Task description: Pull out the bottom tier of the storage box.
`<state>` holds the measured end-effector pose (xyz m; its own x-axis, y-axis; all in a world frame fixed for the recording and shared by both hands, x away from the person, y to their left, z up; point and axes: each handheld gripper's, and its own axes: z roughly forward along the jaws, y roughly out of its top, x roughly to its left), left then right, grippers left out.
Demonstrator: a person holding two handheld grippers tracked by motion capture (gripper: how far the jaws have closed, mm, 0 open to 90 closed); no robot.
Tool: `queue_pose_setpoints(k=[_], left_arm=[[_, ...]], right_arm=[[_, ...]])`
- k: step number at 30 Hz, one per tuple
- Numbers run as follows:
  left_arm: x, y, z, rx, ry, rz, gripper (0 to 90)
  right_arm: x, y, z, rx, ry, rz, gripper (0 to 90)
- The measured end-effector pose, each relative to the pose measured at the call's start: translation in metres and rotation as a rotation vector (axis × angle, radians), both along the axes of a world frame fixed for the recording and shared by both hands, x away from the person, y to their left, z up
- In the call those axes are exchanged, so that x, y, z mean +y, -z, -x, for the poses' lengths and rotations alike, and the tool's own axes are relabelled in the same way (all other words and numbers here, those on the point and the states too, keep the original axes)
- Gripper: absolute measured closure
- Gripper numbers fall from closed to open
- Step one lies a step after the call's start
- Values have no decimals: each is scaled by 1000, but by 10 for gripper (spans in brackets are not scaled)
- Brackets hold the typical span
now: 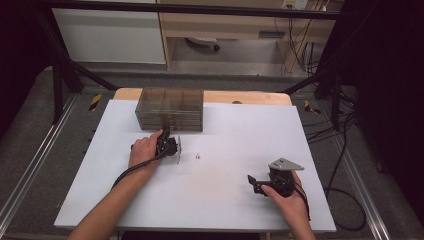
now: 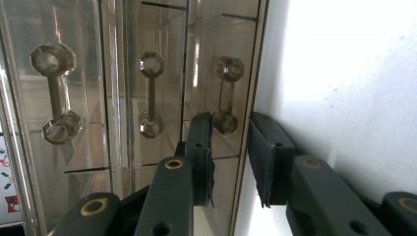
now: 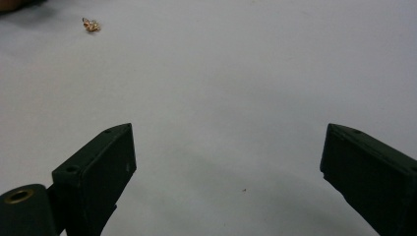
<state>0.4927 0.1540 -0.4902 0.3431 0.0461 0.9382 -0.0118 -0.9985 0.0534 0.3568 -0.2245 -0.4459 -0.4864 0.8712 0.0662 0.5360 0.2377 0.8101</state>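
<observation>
I am at a white table (image 1: pixel 100 200) with a gripper in each hand. My left gripper (image 1: pixel 167 134) is up against the front of a smoky clear drawer box (image 1: pixel 170 108) at the far middle of the table. In the left gripper view, three drawer handles stand in a row, each a short bar with a faceted knob at both ends. My fingers (image 2: pixel 200 147) are narrowly parted on either side of the nearest handle (image 2: pixel 227 93), at its lower knob, not yet pressed on it. The handle's long axis runs along the line of my fingers in that view, because my hand is turned on its side.

My right gripper (image 1: pixel 256 181) rests low on the near right of the table, fingers (image 3: pixel 103 162) spread wide and holding nothing. A tiny golden trinket (image 1: pixel 198 156) lies on the bare table between my two hands, nearer the left gripper. To my judgement, the next move is closing on that handle and pulling toward me.
</observation>
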Motion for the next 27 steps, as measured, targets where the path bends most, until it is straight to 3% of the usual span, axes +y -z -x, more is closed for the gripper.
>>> queue_pose_setpoints(k=[27], left_arm=[[-5, 1, 0, -14, 31, -3, 715]], right_arm=[[0, 1, 0, 9, 0, 4, 72]])
